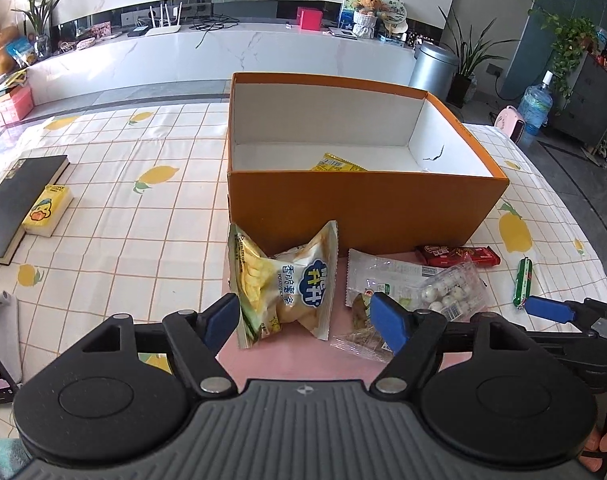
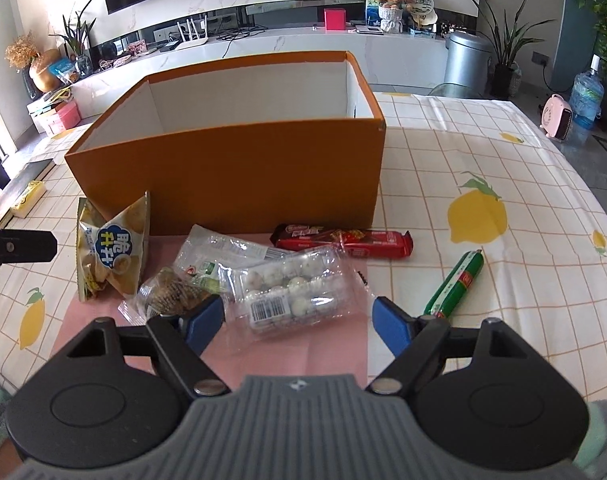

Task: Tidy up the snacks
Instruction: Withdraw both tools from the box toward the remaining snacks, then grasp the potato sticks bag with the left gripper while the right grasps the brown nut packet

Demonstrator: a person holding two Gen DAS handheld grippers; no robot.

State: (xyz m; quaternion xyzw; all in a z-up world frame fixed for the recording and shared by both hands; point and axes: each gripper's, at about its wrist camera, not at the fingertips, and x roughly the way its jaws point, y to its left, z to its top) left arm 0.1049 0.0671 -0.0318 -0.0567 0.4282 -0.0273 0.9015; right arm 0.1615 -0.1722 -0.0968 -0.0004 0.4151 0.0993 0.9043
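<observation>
An orange box (image 1: 355,204) (image 2: 231,176) stands open on the table with a yellow packet (image 1: 337,163) inside. In front of it lie a chip bag (image 1: 285,284) (image 2: 111,252), a clear pack of speckled eggs (image 1: 449,286) (image 2: 289,290), a clear cake wrapper (image 1: 361,320) (image 2: 171,292), a red biscuit pack (image 1: 457,255) (image 2: 343,239) and a green sausage (image 1: 522,283) (image 2: 457,282). My left gripper (image 1: 305,320) is open, its fingers on either side of the chip bag's near end. My right gripper (image 2: 299,320) is open around the egg pack's near end.
A black notebook (image 1: 17,200) with a yellow tissue pack (image 1: 47,212) lies at the table's left. A pink mat (image 2: 295,356) lies under the snacks. The lemon-print cloth (image 2: 483,216) covers the table. A white object (image 1: 1,340) sits at the near left edge.
</observation>
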